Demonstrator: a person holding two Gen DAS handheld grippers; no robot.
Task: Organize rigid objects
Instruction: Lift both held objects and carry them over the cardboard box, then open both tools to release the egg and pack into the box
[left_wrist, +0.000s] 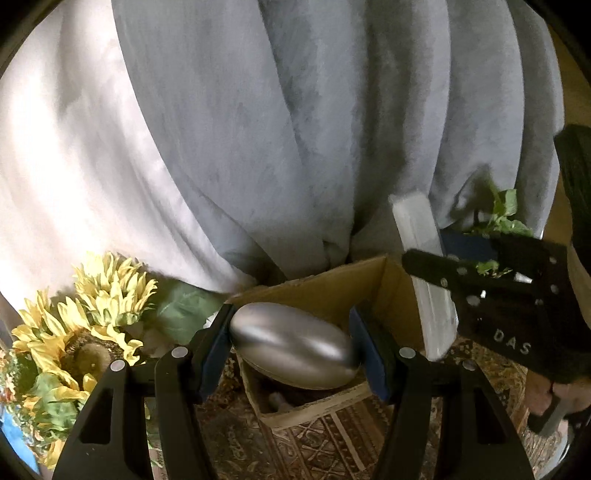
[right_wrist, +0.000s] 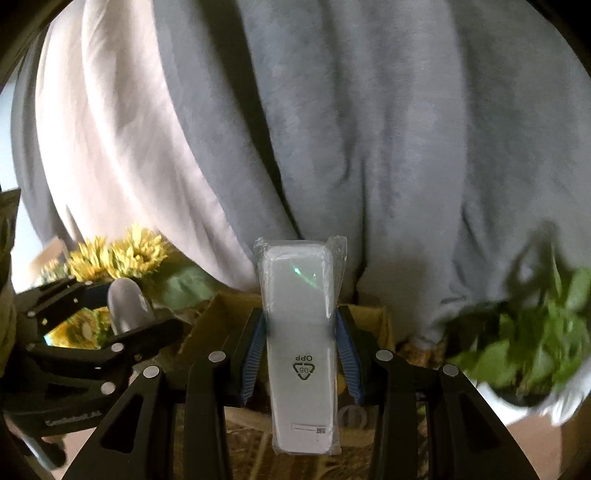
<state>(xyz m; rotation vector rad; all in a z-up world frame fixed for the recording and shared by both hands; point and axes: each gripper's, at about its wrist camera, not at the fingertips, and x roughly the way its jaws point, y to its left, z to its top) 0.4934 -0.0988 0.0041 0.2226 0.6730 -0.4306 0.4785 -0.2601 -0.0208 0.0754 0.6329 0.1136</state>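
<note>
My left gripper (left_wrist: 291, 343) is shut on a smooth silver egg-shaped object (left_wrist: 293, 345) and holds it over an open cardboard box (left_wrist: 325, 291). My right gripper (right_wrist: 301, 354) is shut on a white flat device wrapped in clear plastic (right_wrist: 301, 332), held upright above the same box (right_wrist: 207, 325). In the left wrist view the right gripper (left_wrist: 432, 273) with the white device (left_wrist: 424, 266) is at the box's right side. In the right wrist view the left gripper (right_wrist: 125, 321) with the silver object (right_wrist: 127, 306) is at the left.
Grey curtains (left_wrist: 258, 129) hang close behind the box. Artificial sunflowers (left_wrist: 92, 314) stand to the left and a green leafy plant (right_wrist: 528, 339) in a pot to the right. A patterned rug (left_wrist: 332, 443) lies under the box.
</note>
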